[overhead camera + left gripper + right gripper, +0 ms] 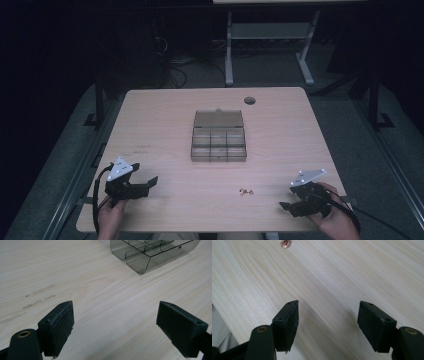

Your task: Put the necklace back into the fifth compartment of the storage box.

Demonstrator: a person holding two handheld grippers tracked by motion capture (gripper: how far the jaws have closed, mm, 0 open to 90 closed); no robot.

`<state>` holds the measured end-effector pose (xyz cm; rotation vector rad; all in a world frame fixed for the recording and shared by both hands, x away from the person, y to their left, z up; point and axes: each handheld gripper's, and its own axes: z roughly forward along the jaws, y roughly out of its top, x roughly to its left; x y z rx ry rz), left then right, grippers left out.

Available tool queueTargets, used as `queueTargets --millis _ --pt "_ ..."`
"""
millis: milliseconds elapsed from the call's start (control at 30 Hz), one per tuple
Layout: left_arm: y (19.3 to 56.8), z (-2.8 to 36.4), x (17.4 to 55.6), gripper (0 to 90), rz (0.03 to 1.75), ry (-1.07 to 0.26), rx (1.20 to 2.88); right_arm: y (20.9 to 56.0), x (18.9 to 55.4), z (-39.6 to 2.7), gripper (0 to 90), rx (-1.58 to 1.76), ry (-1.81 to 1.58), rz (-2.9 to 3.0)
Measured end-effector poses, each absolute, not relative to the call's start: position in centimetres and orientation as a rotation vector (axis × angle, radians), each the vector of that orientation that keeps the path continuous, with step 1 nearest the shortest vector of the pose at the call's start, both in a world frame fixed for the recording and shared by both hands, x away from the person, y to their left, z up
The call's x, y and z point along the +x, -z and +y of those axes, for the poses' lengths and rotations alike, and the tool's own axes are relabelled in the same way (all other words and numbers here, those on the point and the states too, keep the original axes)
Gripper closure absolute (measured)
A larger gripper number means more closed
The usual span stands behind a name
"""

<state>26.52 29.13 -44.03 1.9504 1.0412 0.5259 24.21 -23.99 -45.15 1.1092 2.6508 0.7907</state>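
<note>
A smoky clear compartment box point(219, 137) lies open in the middle of the wooden table point(165, 115), its lid folded back. Its near corner point(142, 257) rises at the top of the left gripper view. A small coppery trinket point(246, 191) lies on the table in front of the box, and its edge point(285, 243) peeks in at the top of the right gripper view. My left gripper point(150, 183) rests at the near left, open, nothing between its jaws. My right gripper point(286, 205) rests at the near right, open and empty, the trinket to its left.
A round cable hole point(249, 100) sits near the table's far edge. Beyond the table stands a white desk frame point(270, 37) on a dark floor with cables. The table's near edge point(222, 322) lies close by the right gripper.
</note>
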Motion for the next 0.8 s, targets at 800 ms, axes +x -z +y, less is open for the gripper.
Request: queueTargets --millis 800 --pt "43.9 28.4 26.0 14.3 1.014 -0.531 1.947 44.8 24.2 -21.1 33.0 1.005 -0.779 2.706"
